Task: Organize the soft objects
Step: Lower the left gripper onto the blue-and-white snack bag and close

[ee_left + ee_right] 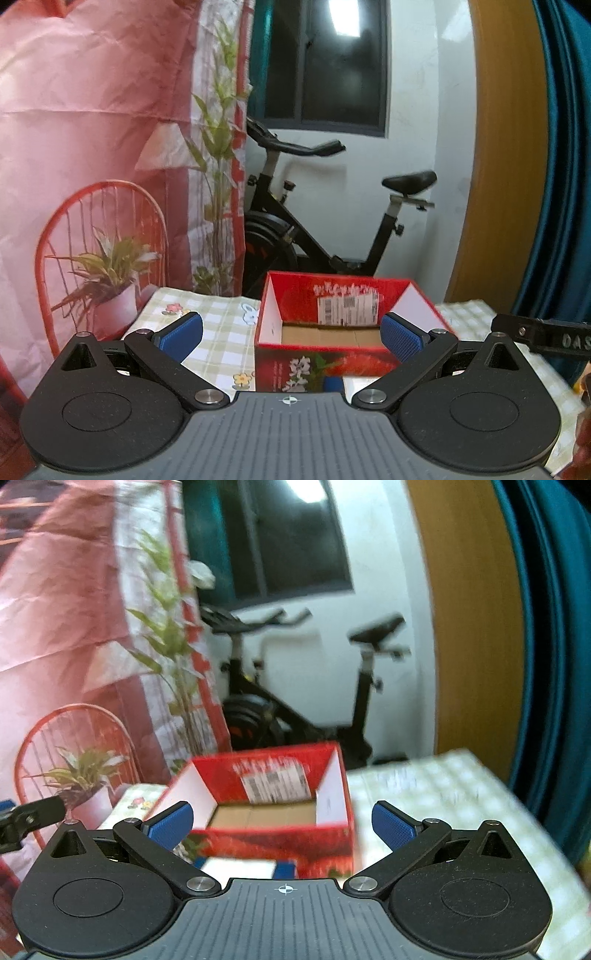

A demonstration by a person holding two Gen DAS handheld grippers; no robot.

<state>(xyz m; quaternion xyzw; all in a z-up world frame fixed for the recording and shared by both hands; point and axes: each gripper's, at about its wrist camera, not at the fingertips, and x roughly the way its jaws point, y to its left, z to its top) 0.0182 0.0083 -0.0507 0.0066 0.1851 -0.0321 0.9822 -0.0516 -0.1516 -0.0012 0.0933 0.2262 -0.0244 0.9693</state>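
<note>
A table covered by a green-and-white checked cloth (221,343) with small flower and rabbit prints fills the lower part of both views. On it stands an open red cardboard box (295,373), its outer front printed with white flowers, its inner side walls white. The box's brown cardboard floor (332,336) shows bare in both views; only a white shipping label (349,308) with barcodes is stuck on the inner back wall. No soft object can be made out inside the box or on the visible cloth; a small blue-and-white patch at the foot of the box front is too hidden to identify.

Behind the table stand a black exercise bike (325,229) against a white wall, a pink printed backdrop (92,147) showing a chair and potted plants on the left, and a teal curtain (569,166) on the right.

The left gripper (291,334) hovers just before the box, its blue-padded fingers (183,336) spread wide with nothing between them; the box front lies between the two pads. The right gripper (282,823) is likewise spread wide and empty, with the box (273,834) between and just beyond its fingers (393,827); this view is blurred. Each view shows a black edge of the other gripper at its side.
</note>
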